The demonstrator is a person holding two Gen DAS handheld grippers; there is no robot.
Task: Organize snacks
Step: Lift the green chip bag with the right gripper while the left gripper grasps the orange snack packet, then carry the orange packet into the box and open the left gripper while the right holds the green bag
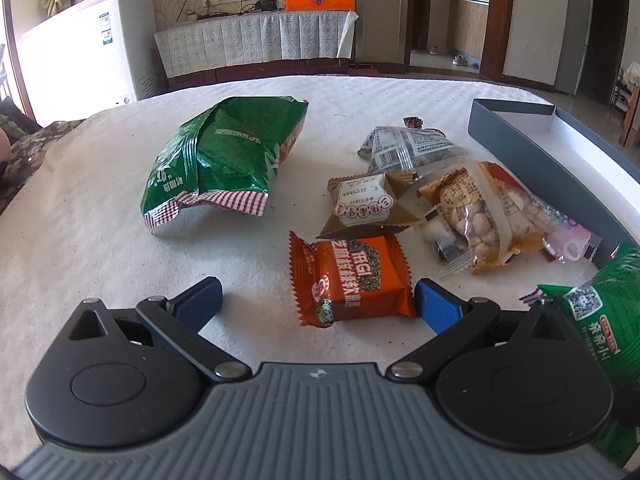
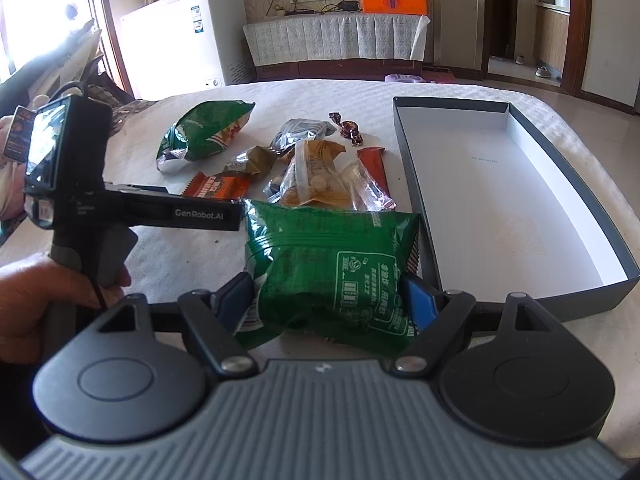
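Right wrist — two green bags (image 2: 332,276), one box (image 2: 516,200)

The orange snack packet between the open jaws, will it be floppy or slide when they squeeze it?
The orange snack packet looks flat and blocky, so it probably holds its shape better than the crumpled big green bag. Its shiny wrapper could be slippery, and it seems light, so it may skid on the white tablecloth.

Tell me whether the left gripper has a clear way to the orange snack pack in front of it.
Probably yes. The left gripper is open, and the orange snack pack lies flat on the white cloth between its fingers, with nothing on top.
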